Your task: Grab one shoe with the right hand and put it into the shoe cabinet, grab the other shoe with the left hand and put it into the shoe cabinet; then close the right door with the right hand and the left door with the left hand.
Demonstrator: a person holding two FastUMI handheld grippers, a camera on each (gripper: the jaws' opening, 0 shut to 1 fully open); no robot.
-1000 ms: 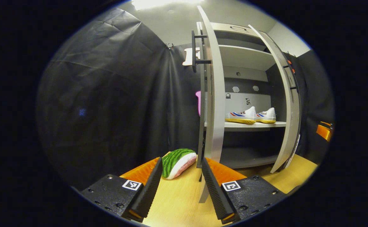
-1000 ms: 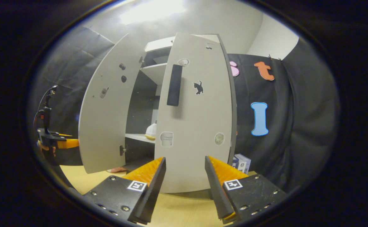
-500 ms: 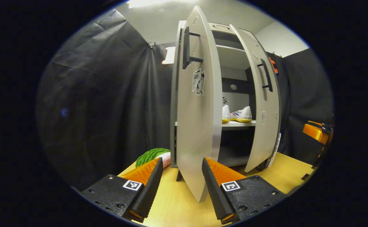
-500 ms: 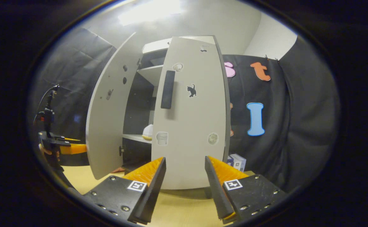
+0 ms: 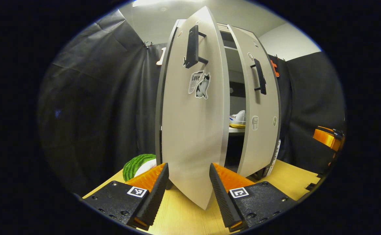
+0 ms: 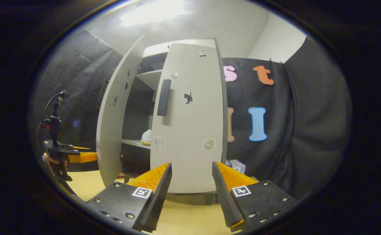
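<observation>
The grey shoe cabinet stands on the table with both doors partly swung in. In the left gripper view the left door (image 5: 193,130), with its black handle (image 5: 192,47), rises right in front of my open left gripper (image 5: 187,195); its lower edge sits between the fingers, and contact is unclear. A white shoe (image 5: 238,118) shows on the shelf through the narrow gap beside the right door (image 5: 262,120). In the right gripper view my open right gripper (image 6: 189,195) faces the right door (image 6: 190,130), close to it. The left door (image 6: 112,130) stands more ajar, with the left gripper (image 6: 79,157) beside it.
A green striped cushion (image 5: 138,163) lies on the wooden table (image 5: 184,215) left of the cabinet. A small box (image 6: 236,164) sits by the cabinet's right foot. The right gripper (image 5: 326,137) shows at the far right of the left gripper view.
Both doors have swung further toward shut and the gap showing the shoes has narrowed. The left gripper has followed the left door round. Both grippers stay open.
</observation>
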